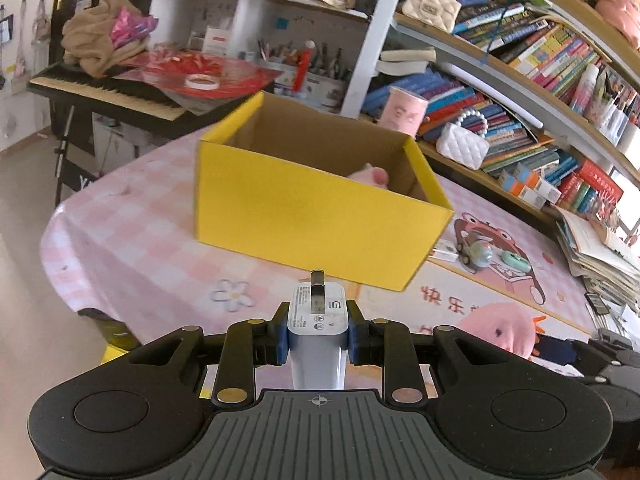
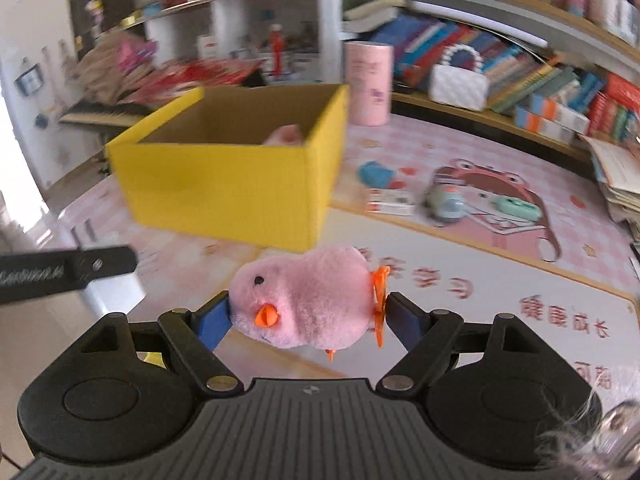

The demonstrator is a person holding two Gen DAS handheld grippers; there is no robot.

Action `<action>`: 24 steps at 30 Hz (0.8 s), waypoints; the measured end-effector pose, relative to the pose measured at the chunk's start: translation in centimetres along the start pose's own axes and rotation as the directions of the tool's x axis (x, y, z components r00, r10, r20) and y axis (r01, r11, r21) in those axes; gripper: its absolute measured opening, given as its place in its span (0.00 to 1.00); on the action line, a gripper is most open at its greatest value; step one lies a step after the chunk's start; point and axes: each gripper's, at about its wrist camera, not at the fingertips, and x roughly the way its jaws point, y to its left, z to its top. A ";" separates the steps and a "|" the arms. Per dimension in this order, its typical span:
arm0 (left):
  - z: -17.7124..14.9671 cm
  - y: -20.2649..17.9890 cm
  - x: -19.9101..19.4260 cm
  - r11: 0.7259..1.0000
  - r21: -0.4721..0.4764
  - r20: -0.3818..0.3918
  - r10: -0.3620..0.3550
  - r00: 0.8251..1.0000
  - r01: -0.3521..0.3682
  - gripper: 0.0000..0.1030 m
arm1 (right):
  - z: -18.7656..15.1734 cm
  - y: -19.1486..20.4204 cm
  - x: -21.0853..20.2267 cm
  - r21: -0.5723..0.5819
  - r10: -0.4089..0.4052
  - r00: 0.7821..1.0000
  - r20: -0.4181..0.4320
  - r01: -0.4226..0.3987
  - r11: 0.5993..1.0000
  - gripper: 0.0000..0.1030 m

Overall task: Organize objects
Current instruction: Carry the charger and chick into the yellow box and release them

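We see the tabletop [image 1: 132, 248] filling the middle of both views, covered by a pink checked cloth with cartoon prints. Behind it, across the top and right of each frame, stand crowded bookshelves [image 1: 520, 52], with a keyboard [image 1: 100, 92] at the upper left of the left wrist view.

The yellow box [image 1: 304, 216] sits open-topped in the centre of the left wrist view and at centre left of the right wrist view [image 2: 224, 192]; we make out something pink [image 1: 370, 176] inside, near its right wall. Behind the box, at upper centre, stands a pink cylinder [image 2: 368, 84].

In the right wrist view, our right tongs [image 2: 308, 312] at lower centre stand fairly wide, their blue pads pressed on either side of a pink plush chick [image 2: 304, 300] with an orange beak, held above the tabletop in front of the box.

In the left wrist view, our left tongs [image 1: 318, 330] at lower centre are drawn narrow, clamping a white charger [image 1: 318, 320] whose metal prong points up towards the box's near wall.

To the right of the box lie smaller things: a flat white packet [image 2: 390, 202], a blue-grey toy car [image 2: 446, 202], a mint green case [image 2: 516, 206] and a small blue item [image 2: 376, 174].
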 end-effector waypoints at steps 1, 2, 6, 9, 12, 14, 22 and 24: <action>0.0 0.5 -0.3 1.000 0.002 0.003 -0.001 1.000 0.001 0.24 | -0.2 0.9 -0.2 -0.008 0.006 1.000 0.001 -0.006 1.000 0.78; 0.0 1.0 -0.7 1.000 0.002 0.007 -0.001 1.000 0.001 0.24 | -0.3 1.7 -0.4 -0.015 0.010 1.000 0.003 -0.010 1.000 0.78; 0.1 2.7 -1.9 1.000 0.011 0.025 -0.002 1.000 0.001 0.24 | -0.6 3.9 -0.9 -0.017 0.014 1.000 0.015 -0.014 1.000 0.78; 0.2 3.7 -2.6 1.000 0.018 0.034 -0.006 0.999 0.005 0.24 | -0.8 5.1 -1.1 -0.011 0.010 1.000 0.020 -0.009 1.000 0.78; 0.3 4.3 -3.0 0.999 0.033 0.039 -0.014 0.999 0.013 0.24 | -1.0 5.9 -1.4 -0.003 0.004 1.000 0.027 -0.004 1.000 0.78; 0.3 4.7 -3.2 0.999 0.042 0.042 -0.023 0.999 0.021 0.24 | -1.1 6.3 -1.6 0.003 0.000 0.999 0.032 0.000 1.000 0.78; 0.4 5.6 -3.8 0.997 0.064 0.053 -0.052 0.997 0.049 0.24 | -1.3 7.5 -2.1 0.021 -0.023 0.999 0.043 0.022 1.000 0.78; 0.5 5.9 -4.0 0.996 0.066 0.059 -0.057 0.997 0.054 0.24 | -1.3 7.7 -2.2 0.023 -0.028 0.999 0.046 0.027 0.999 0.78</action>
